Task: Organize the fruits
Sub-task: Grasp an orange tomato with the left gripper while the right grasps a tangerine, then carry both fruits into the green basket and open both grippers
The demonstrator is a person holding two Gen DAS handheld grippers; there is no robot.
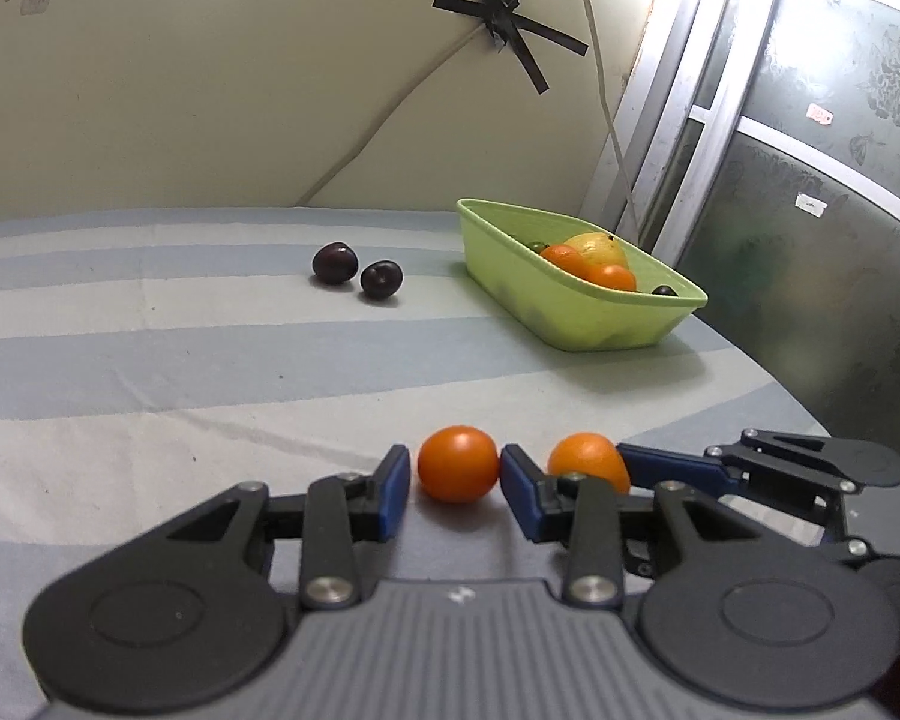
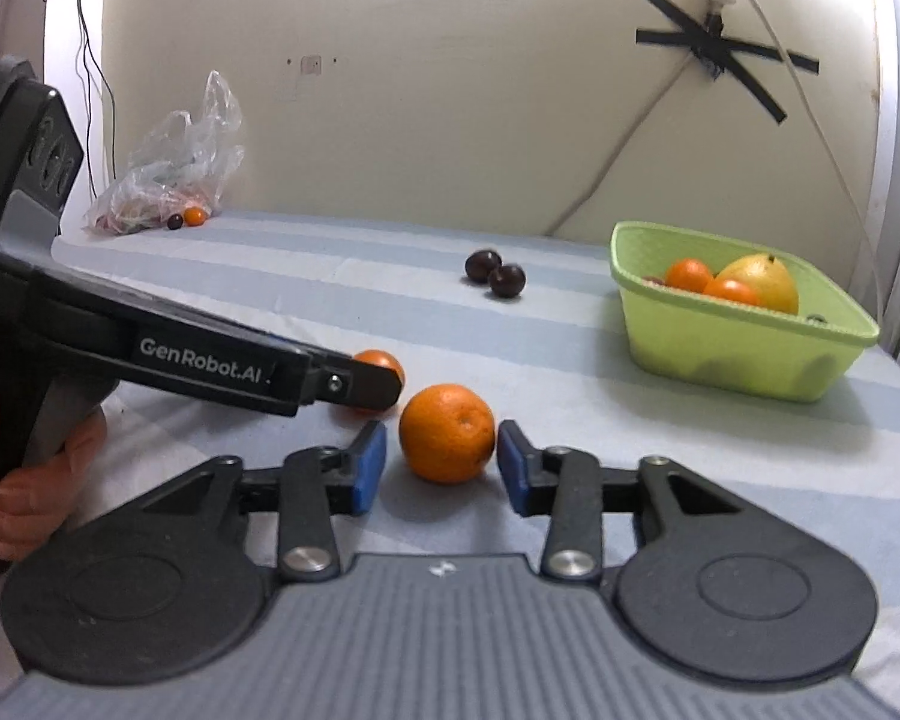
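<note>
In the left wrist view a smooth orange fruit (image 1: 458,464) rests on the striped cloth between the blue pads of my left gripper (image 1: 455,471). The jaws are open, with a thin gap on the left side. A second orange (image 1: 588,459) lies just to its right, between the fingers (image 1: 666,463) of the other gripper. In the right wrist view that dimpled orange (image 2: 447,433) sits between the pads of my open right gripper (image 2: 441,457), with clear gaps. The left gripper's fingers (image 2: 363,385) reach in from the left and half hide their orange (image 2: 381,360).
A light green basket (image 1: 570,324) (image 2: 720,354) at the right rear holds oranges, a yellow fruit and a dark one. Two dark plums (image 1: 357,270) (image 2: 495,273) lie mid-table. A plastic bag (image 2: 174,180) with small fruit beside it sits at the far left. A person's hand (image 2: 36,480) grips the left tool.
</note>
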